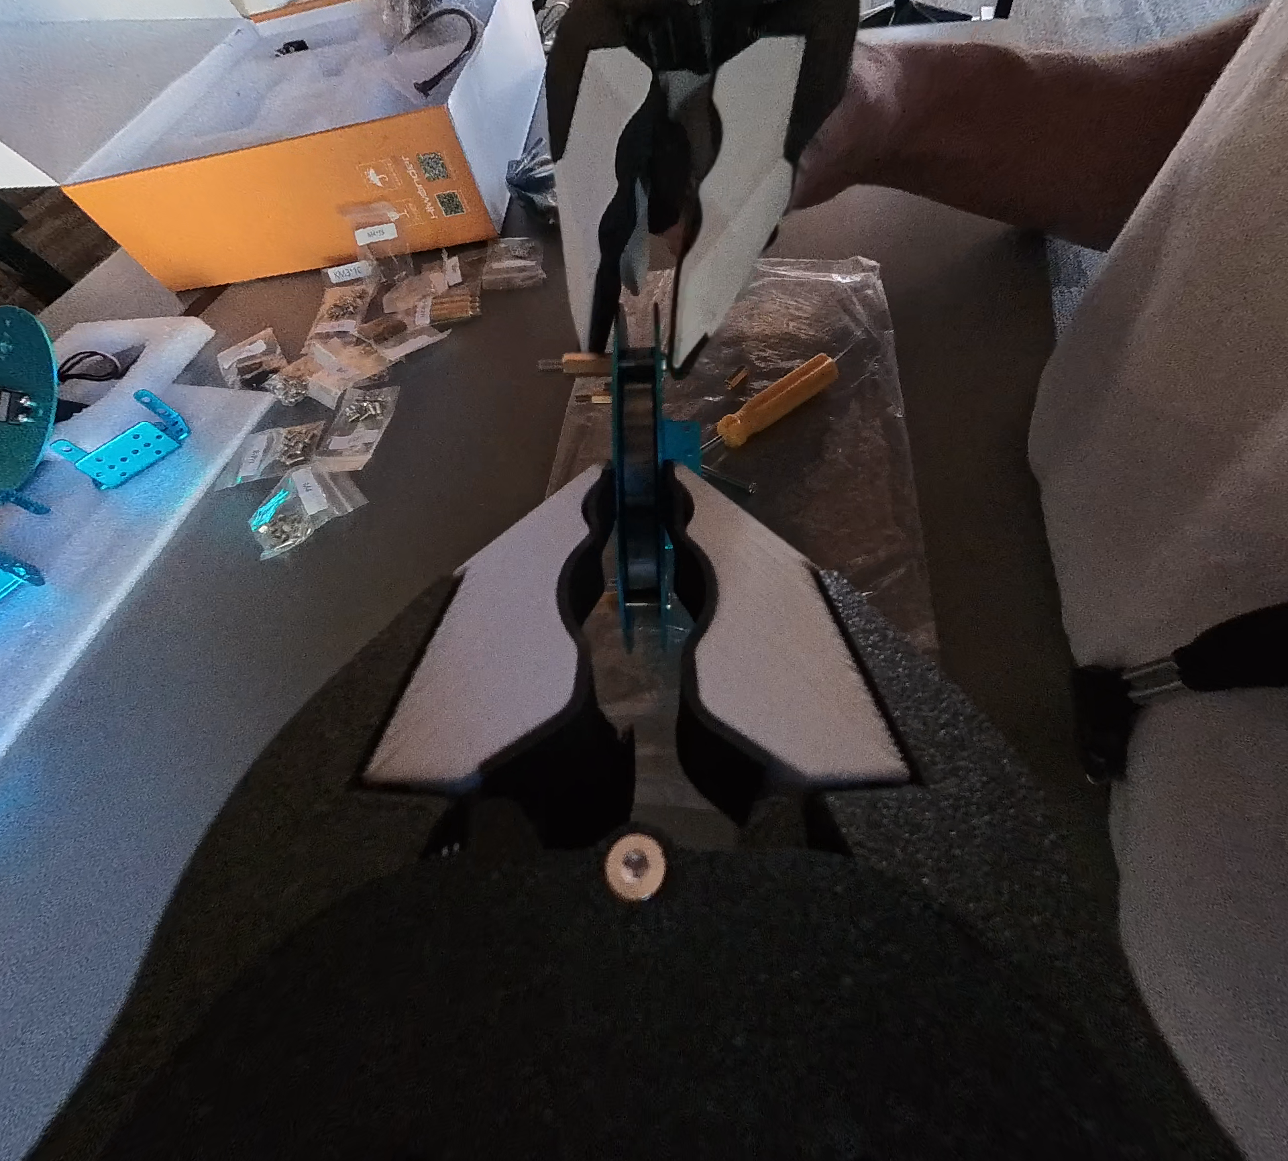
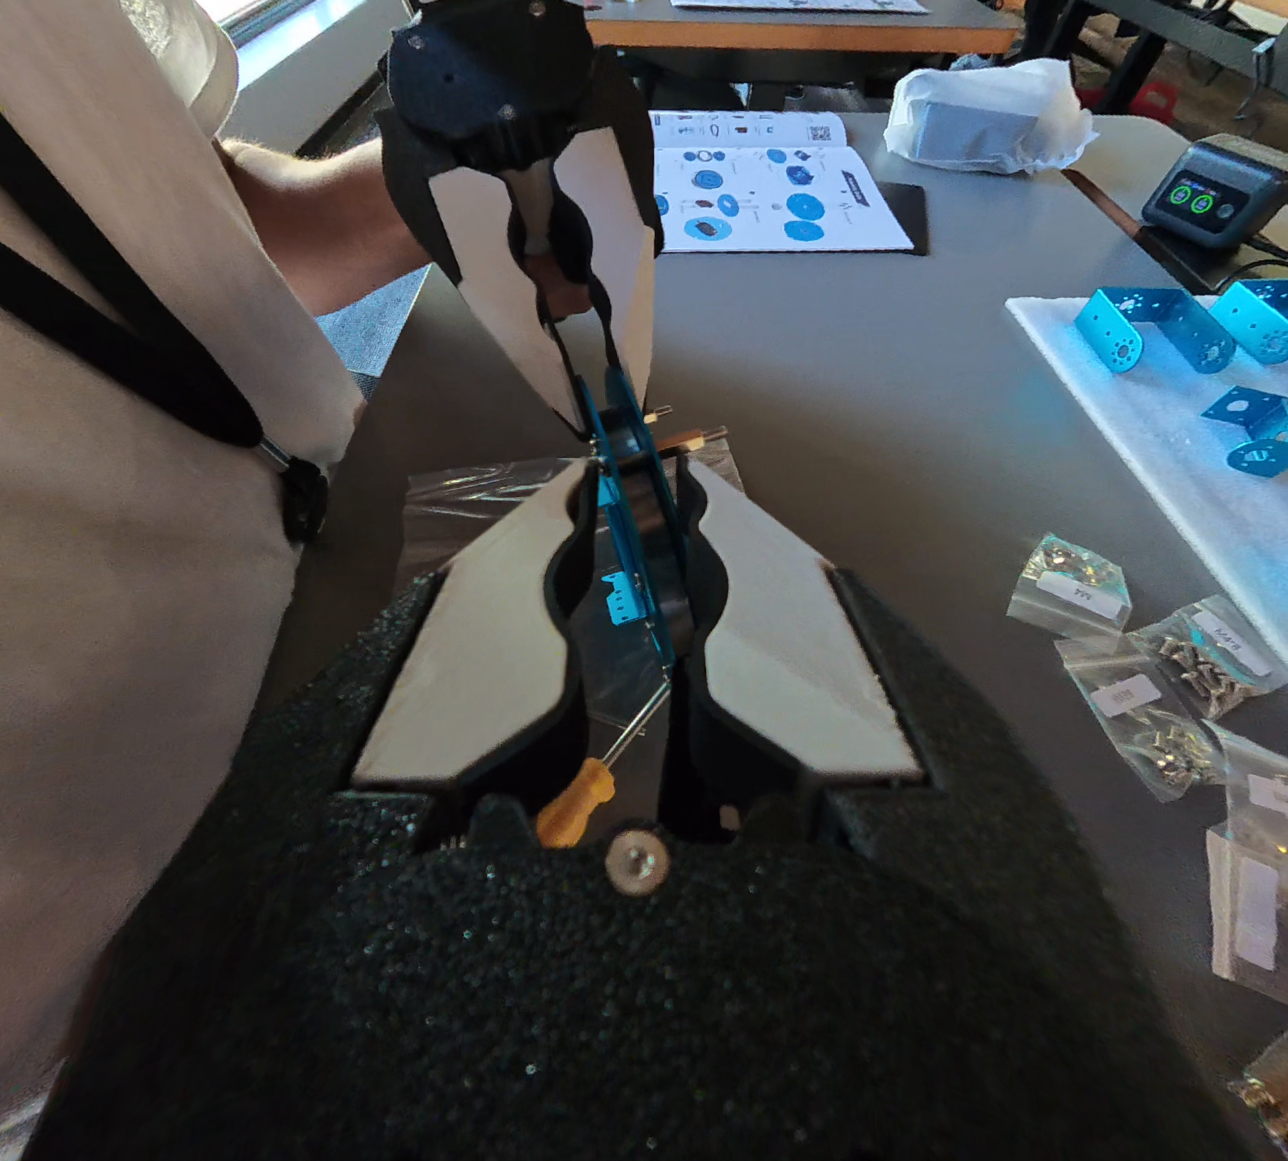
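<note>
A blue disc assembly [image 1: 635, 500], two round blue plates with a black part between them, stands on edge above the dark table. My left gripper [image 1: 635, 471] is shut on its near edge. My right gripper [image 1: 638, 357] comes down from above and is shut on its far edge. In the right wrist view my right gripper [image 2: 638, 464] clamps the assembly [image 2: 631, 521], and my left gripper [image 2: 613, 410] pinches its far rim. Brass standoffs [image 1: 582, 361] stick out of one plate. A yellow-handled screwdriver [image 1: 777, 399] lies on a clear plastic bag [image 1: 822, 472] under the assembly.
An open orange and white box [image 1: 279, 208] stands at the far left, with small bags of screws [image 1: 334, 375] and blue brackets [image 1: 132, 451] on white foam. The right wrist view shows an open manual [image 2: 767, 187], a small screen device [image 2: 1213, 194], blue brackets [image 2: 1150, 326] and a person's torso [image 2: 104, 361]. Both grippers' tips are close together, under 4 cm apart.
</note>
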